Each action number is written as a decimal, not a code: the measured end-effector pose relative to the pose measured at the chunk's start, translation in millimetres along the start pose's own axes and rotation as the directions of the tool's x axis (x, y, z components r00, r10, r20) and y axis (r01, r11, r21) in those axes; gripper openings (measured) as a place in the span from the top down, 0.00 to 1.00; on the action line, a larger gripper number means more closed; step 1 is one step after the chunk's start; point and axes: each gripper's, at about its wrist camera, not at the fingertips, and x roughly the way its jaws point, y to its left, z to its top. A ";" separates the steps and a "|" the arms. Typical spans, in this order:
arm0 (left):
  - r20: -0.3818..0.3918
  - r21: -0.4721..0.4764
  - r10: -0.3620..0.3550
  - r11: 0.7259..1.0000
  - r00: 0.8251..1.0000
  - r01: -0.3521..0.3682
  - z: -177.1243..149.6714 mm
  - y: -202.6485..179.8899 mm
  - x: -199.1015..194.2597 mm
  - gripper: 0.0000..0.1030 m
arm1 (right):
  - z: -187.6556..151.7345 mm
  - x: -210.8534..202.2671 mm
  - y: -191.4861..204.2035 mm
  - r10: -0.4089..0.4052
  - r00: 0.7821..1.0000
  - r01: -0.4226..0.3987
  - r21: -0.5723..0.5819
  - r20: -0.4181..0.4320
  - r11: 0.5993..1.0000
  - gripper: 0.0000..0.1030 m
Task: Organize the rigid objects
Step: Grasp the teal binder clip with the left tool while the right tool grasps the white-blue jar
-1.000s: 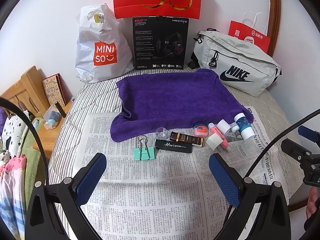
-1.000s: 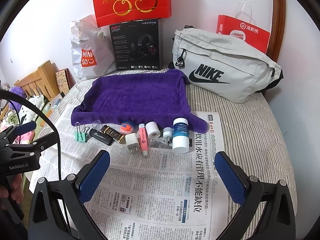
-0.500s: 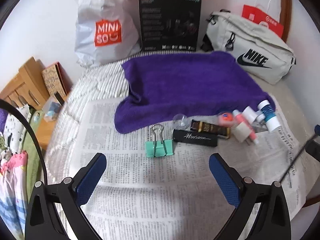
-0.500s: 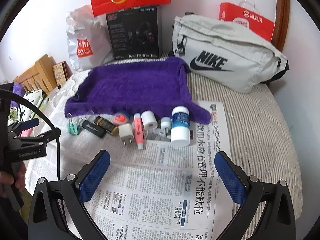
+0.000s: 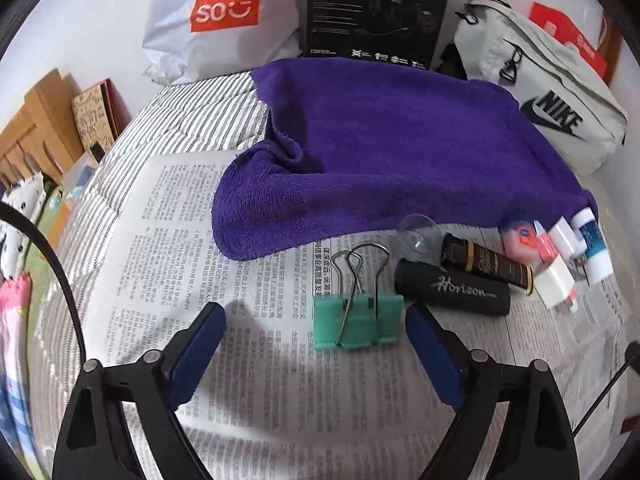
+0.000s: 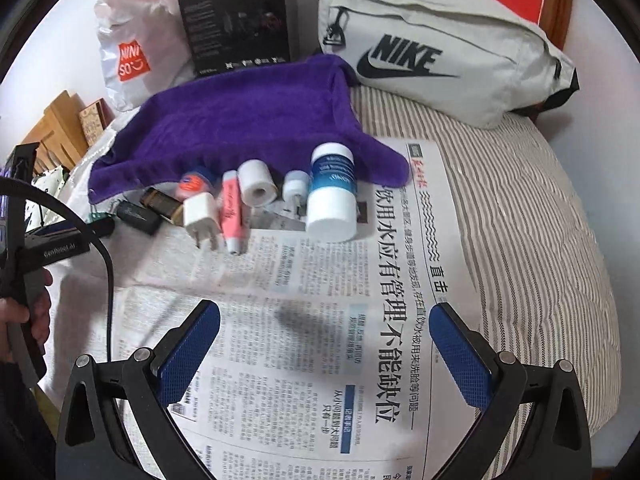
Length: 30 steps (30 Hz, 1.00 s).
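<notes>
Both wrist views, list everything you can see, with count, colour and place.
towel: 1, purple, behind the row of small items
newspaper: white sheets spread on the striped bedding
binder clip: 1, green, left end of row
Horizon case: 1, black, right of clip
tube: 1, dark brown, behind case
round tin: 1, orange
charger plug: 1, white
lip balm: 1, pink
tape roll: 1, white
bottle: 1, white and blue, right end
Nike bag: 1, grey, back right
Miniso bag: 1, white, back left
black box: 1, back centre
left tongs: closing, nothing between
right tongs: open, empty
</notes>
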 end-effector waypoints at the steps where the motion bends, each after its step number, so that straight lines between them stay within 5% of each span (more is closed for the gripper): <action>1: 0.010 -0.001 0.007 1.000 1.000 -0.007 -0.9 -0.7 0.0 0.21 | 0.4 1.6 -0.6 -0.002 1.000 0.002 0.001 -0.004 1.000 0.00; 9: 0.065 0.062 -0.012 0.998 0.998 0.008 -5.6 -9.4 -4.3 0.62 | 8.3 13.2 -2.8 -0.002 1.000 0.002 -0.003 0.008 1.000 0.00; 20: 0.126 0.055 -0.029 0.998 0.992 0.022 -13.1 -7.6 -5.3 0.62 | 51.0 36.1 -11.5 0.009 0.994 -0.006 -0.019 0.111 1.000 0.05; 26: 0.126 0.065 -0.018 0.998 0.992 0.009 -14.4 -10.0 -4.7 0.62 | 58.4 60.9 -16.5 0.038 0.997 -0.036 -0.031 0.065 0.999 0.39; 30: 0.127 0.068 -0.014 0.998 0.992 0.006 -14.4 -10.2 -4.1 0.62 | 60.8 63.4 -15.0 0.017 0.996 -0.011 -0.069 0.088 0.998 0.42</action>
